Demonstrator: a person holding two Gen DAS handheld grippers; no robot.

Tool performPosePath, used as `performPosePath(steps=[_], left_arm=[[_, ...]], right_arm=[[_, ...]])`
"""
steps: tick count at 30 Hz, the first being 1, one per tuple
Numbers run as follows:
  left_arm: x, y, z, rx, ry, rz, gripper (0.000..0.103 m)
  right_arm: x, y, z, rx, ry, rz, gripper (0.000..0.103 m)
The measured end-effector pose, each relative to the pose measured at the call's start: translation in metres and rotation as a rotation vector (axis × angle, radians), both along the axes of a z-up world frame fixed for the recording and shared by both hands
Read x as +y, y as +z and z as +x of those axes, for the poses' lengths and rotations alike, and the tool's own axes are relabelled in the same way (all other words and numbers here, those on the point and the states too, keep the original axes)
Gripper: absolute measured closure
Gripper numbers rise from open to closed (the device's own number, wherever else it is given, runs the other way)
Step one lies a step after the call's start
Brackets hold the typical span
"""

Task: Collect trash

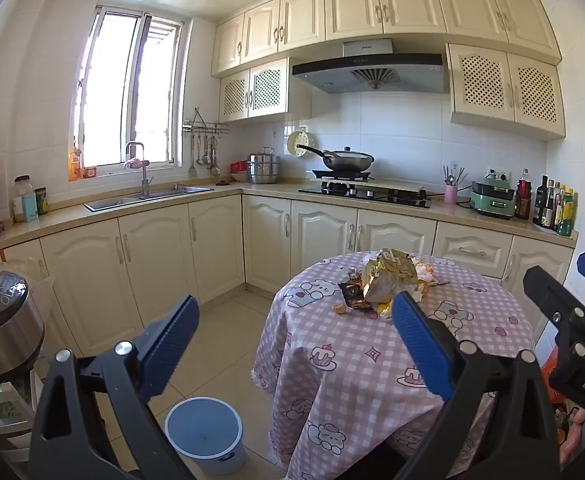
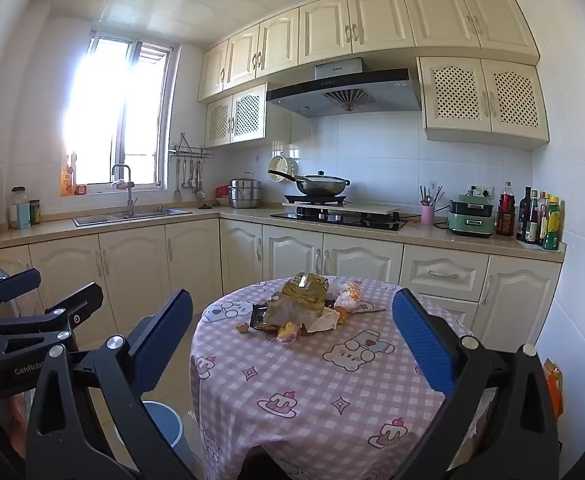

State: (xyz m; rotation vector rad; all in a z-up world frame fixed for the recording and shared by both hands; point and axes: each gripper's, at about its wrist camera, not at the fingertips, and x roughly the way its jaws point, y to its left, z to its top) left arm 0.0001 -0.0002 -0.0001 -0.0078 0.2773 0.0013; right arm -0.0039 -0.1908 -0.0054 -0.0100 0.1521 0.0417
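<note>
A pile of trash (image 1: 388, 282) lies on a round table with a pink checked cloth (image 1: 372, 360): a gold foil bag, dark wrappers, orange bits and a small crumb. The pile also shows in the right wrist view (image 2: 300, 308), on the table (image 2: 332, 380). A blue bin (image 1: 203, 434) stands on the floor left of the table; its rim shows in the right wrist view (image 2: 164, 420). My left gripper (image 1: 292, 320) is open and empty, held above the floor before the table. My right gripper (image 2: 292, 320) is open and empty, short of the pile.
Cream cabinets and a counter run along the back with a sink (image 1: 148, 198), a hob with a wok (image 1: 348, 160), a green appliance (image 1: 492, 198) and bottles (image 1: 552, 208). A rice cooker (image 1: 0, 320) stands at the left. The floor is tiled.
</note>
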Motion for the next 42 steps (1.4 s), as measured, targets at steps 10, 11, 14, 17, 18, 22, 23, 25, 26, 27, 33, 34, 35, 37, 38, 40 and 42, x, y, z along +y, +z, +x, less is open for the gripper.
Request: performPosePath(steps=[10, 11, 14, 17, 18, 22, 23, 25, 26, 27, 33, 34, 35, 37, 38, 40, 42], left_arm=[[-0.003, 0.002, 0.000, 0.002, 0.000, 0.001, 0.008], [-0.003, 0.002, 0.000, 0.002, 0.001, 0.002, 0.008], [-0.003, 0.003, 0.000, 0.003, 0.002, 0.002, 0.008], [-0.002, 0.001, 0.000, 0.002, 0.001, 0.001, 0.008], [-0.002, 0.001, 0.000, 0.003, 0.001, 0.001, 0.008], [-0.002, 0.000, 0.000, 0.003, 0.001, 0.001, 0.008], [-0.002, 0.001, 0.000, 0.004, 0.002, 0.001, 0.008], [-0.005, -0.001, 0.001, 0.006, 0.002, 0.002, 0.008], [-0.003, -0.003, -0.001, 0.006, 0.002, 0.001, 0.008], [-0.004, -0.004, -0.002, 0.006, 0.001, 0.002, 0.008], [-0.007, -0.007, -0.003, 0.009, 0.000, 0.003, 0.008], [-0.005, -0.010, 0.001, 0.012, -0.002, 0.002, 0.008], [-0.006, -0.010, 0.001, 0.013, -0.002, 0.002, 0.008], [-0.006, -0.011, 0.002, 0.017, -0.001, 0.003, 0.008], [-0.006, -0.011, 0.003, 0.019, -0.002, 0.004, 0.008], [-0.005, -0.013, 0.005, 0.026, 0.000, 0.005, 0.008], [-0.003, -0.015, 0.009, 0.035, 0.002, 0.004, 0.008]], right_arm=[[-0.001, -0.001, 0.000, 0.005, -0.001, 0.001, 0.007], [-0.002, -0.001, 0.000, 0.007, 0.000, 0.001, 0.007], [-0.002, -0.001, 0.001, 0.008, 0.000, 0.001, 0.007], [-0.002, -0.001, 0.000, 0.009, 0.000, 0.000, 0.007], [-0.002, -0.001, 0.001, 0.010, 0.000, 0.001, 0.007], [-0.003, -0.001, 0.000, 0.013, 0.000, 0.002, 0.007], [-0.003, -0.001, 0.000, 0.012, -0.001, 0.002, 0.007], [-0.003, -0.001, 0.000, 0.014, 0.000, 0.002, 0.007], [-0.003, -0.001, 0.000, 0.014, 0.000, 0.002, 0.007], [-0.003, -0.001, 0.000, 0.014, 0.000, 0.002, 0.007], [-0.003, -0.001, 0.001, 0.021, -0.001, 0.002, 0.007], [-0.004, -0.001, 0.001, 0.022, -0.002, 0.003, 0.007], [-0.004, -0.001, 0.002, 0.025, -0.002, 0.003, 0.007], [-0.004, -0.001, 0.003, 0.029, -0.001, 0.006, 0.007], [-0.004, -0.001, 0.005, 0.032, -0.002, 0.006, 0.007], [-0.005, -0.002, 0.009, 0.042, -0.001, 0.006, 0.007], [-0.007, -0.003, 0.014, 0.050, -0.010, 0.004, 0.007]])
